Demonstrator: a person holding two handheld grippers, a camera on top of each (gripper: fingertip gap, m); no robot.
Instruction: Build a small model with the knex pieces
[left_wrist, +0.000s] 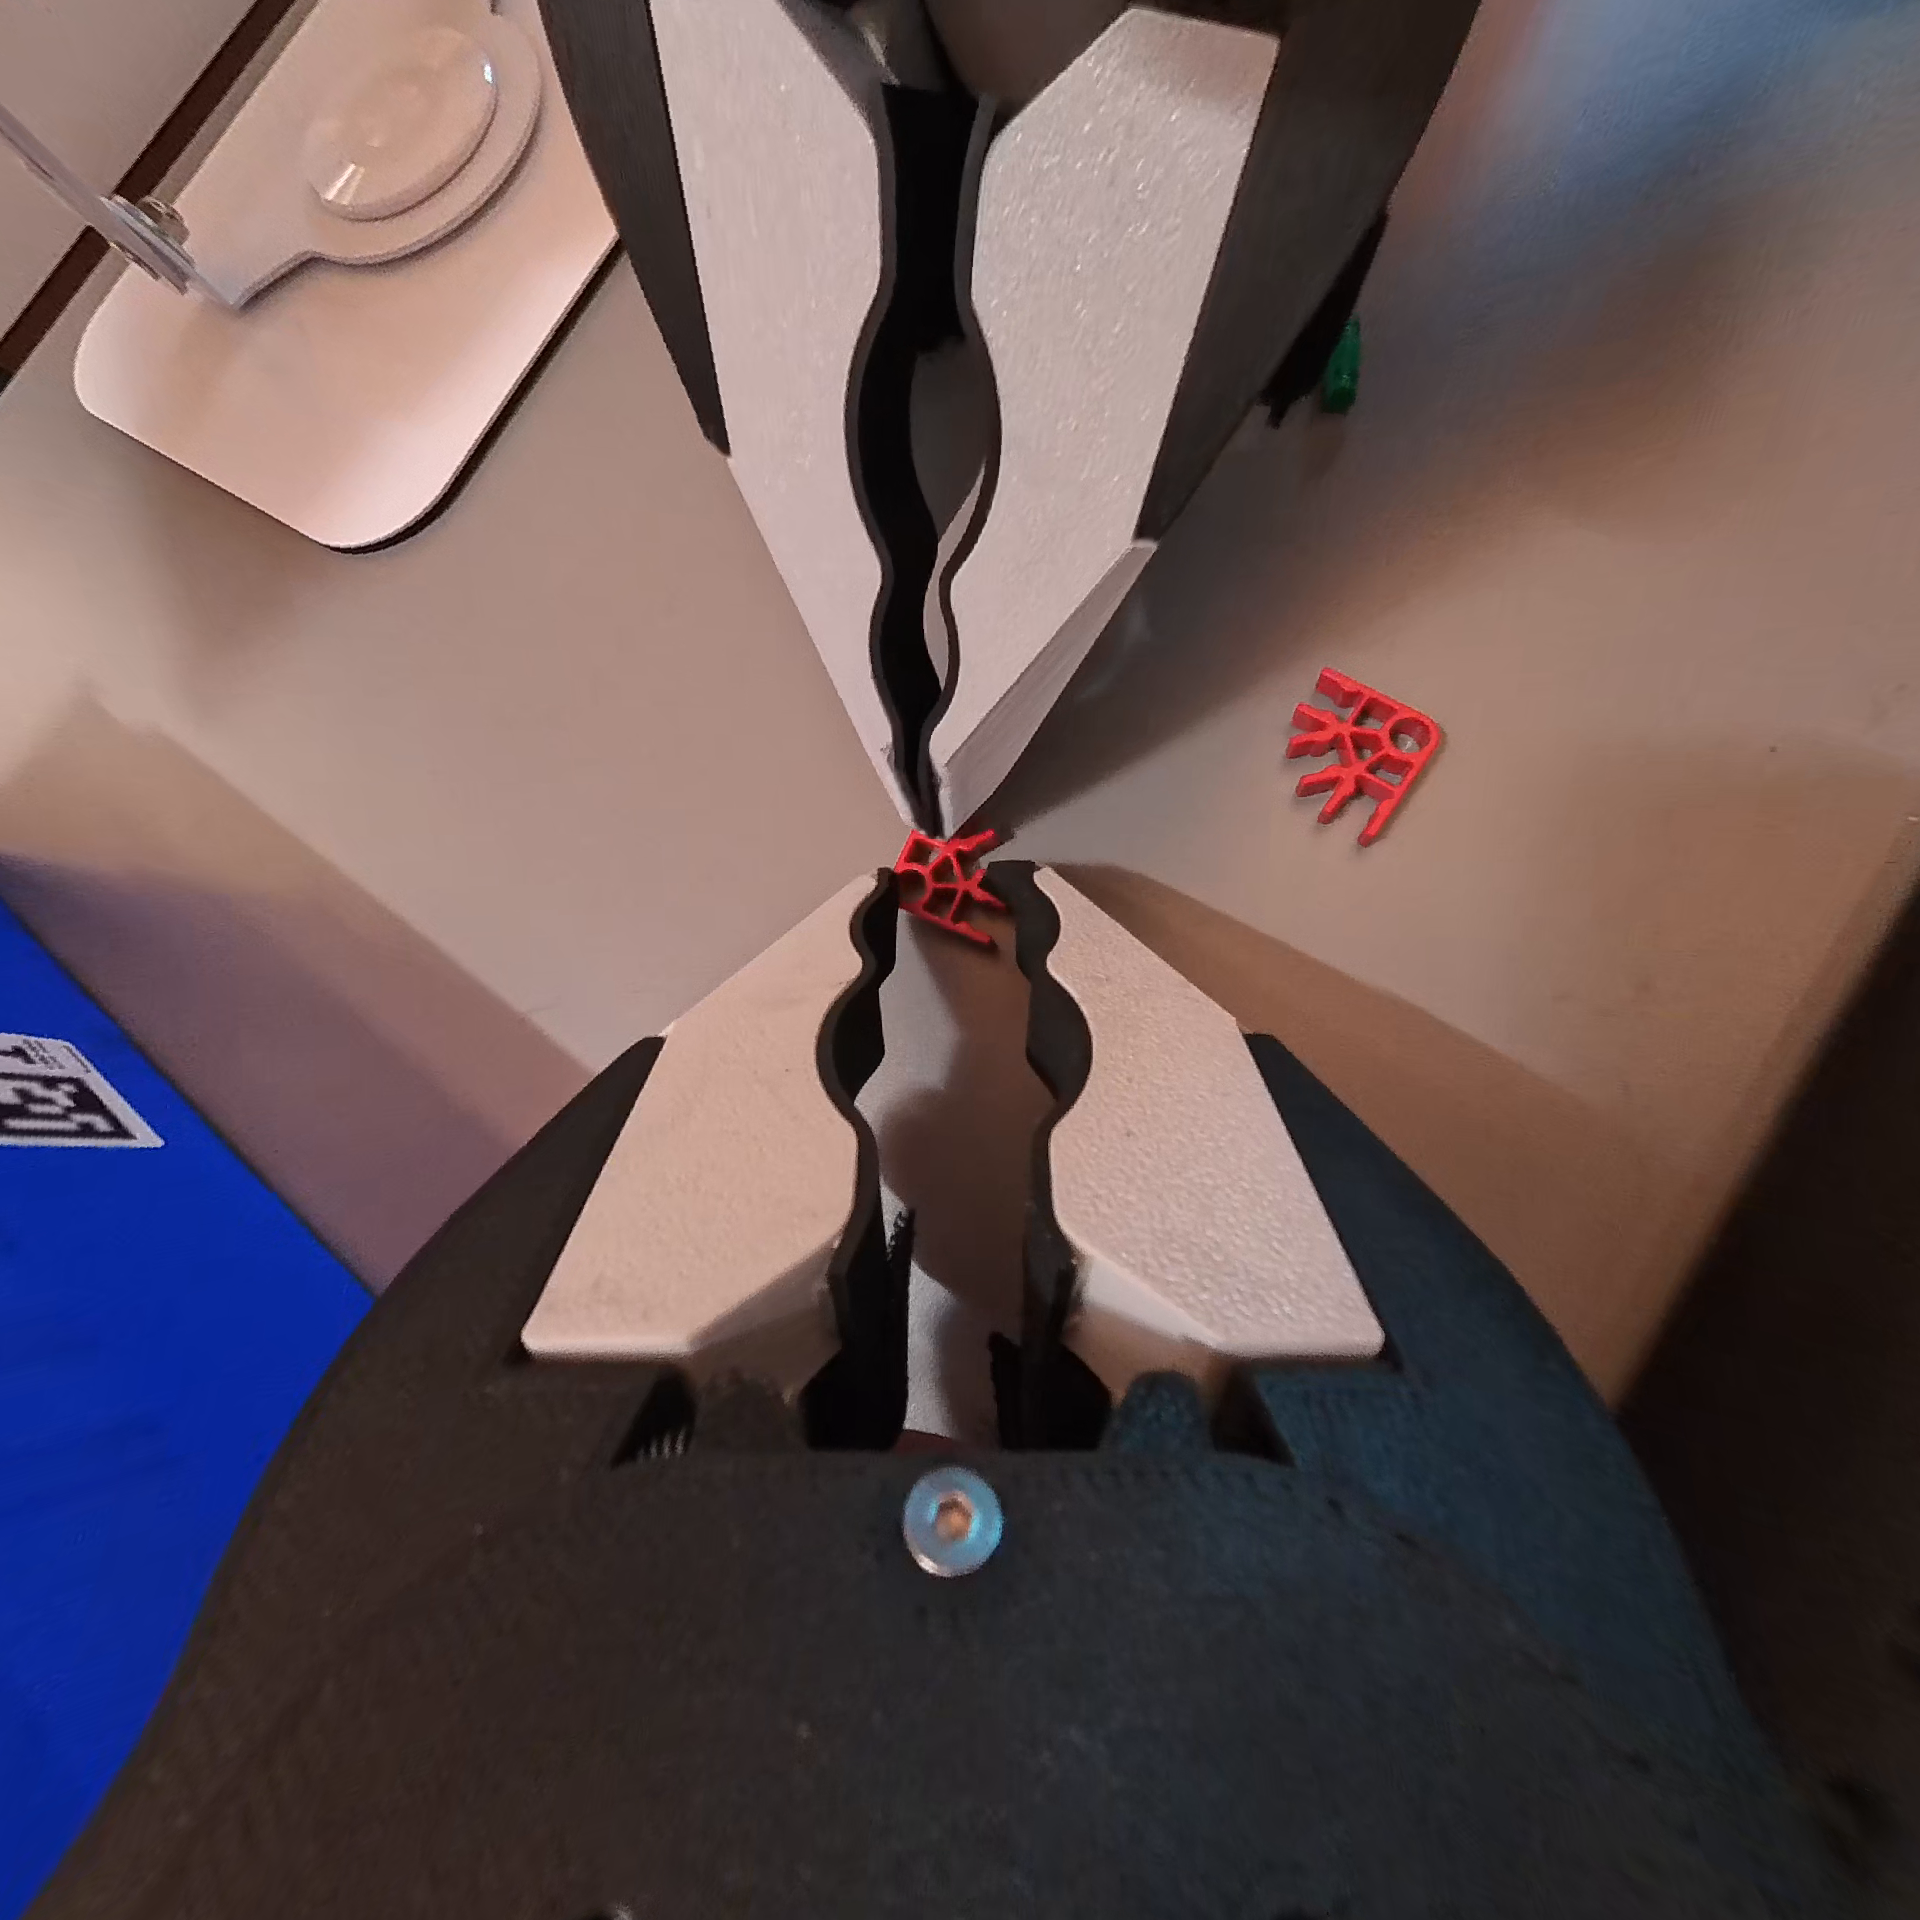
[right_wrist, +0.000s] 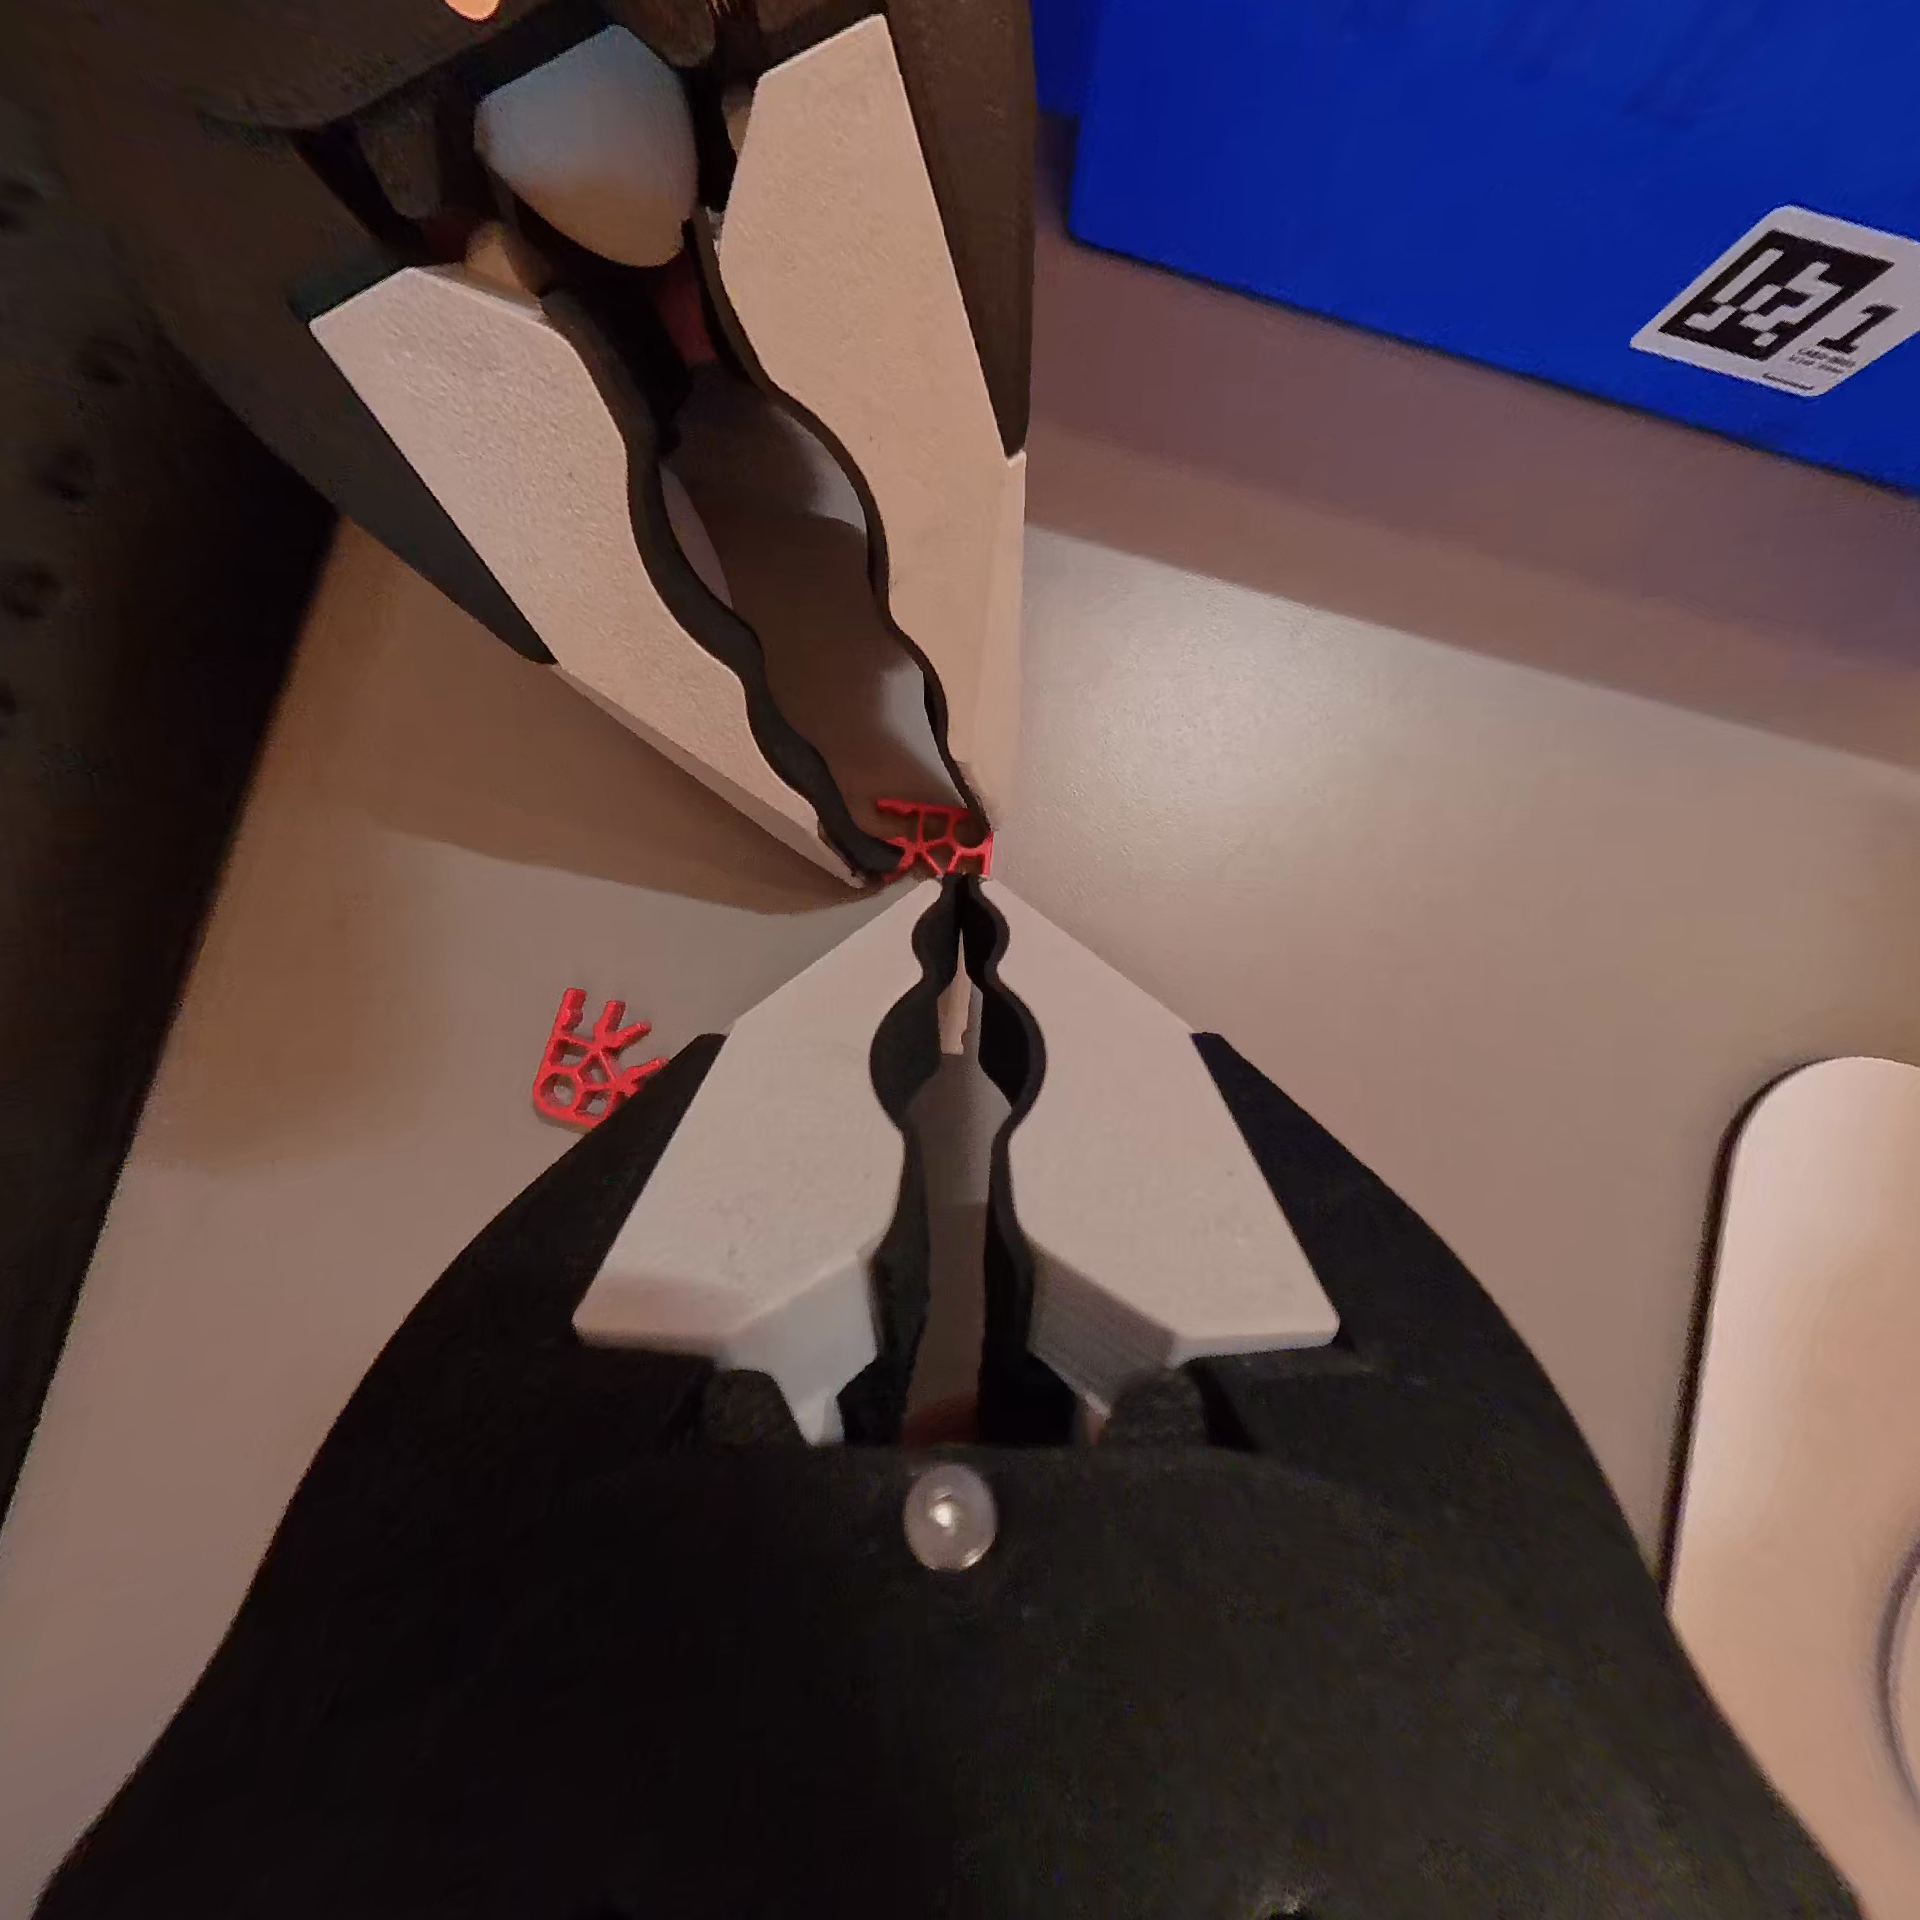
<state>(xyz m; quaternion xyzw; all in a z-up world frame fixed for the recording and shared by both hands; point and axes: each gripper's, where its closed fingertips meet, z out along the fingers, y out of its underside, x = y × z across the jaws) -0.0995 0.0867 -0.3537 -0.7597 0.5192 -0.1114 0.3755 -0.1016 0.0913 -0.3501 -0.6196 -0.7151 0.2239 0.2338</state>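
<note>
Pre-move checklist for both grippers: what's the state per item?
1. Left gripper closed on the red lattice piece, one finger each side: ok.
2. Right gripper tips together at that piece's edge: ok.
3. Right gripper actually pinching the piece: cannot tell.
4. Held piece off the table: cannot tell.
5. Second red piece lying apart from both grippers: ok.
6. Blue box away from the fingertips: ok.

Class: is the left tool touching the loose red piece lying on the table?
Apart: the left wrist view shows bare table between left tool and loose red piece.
</note>
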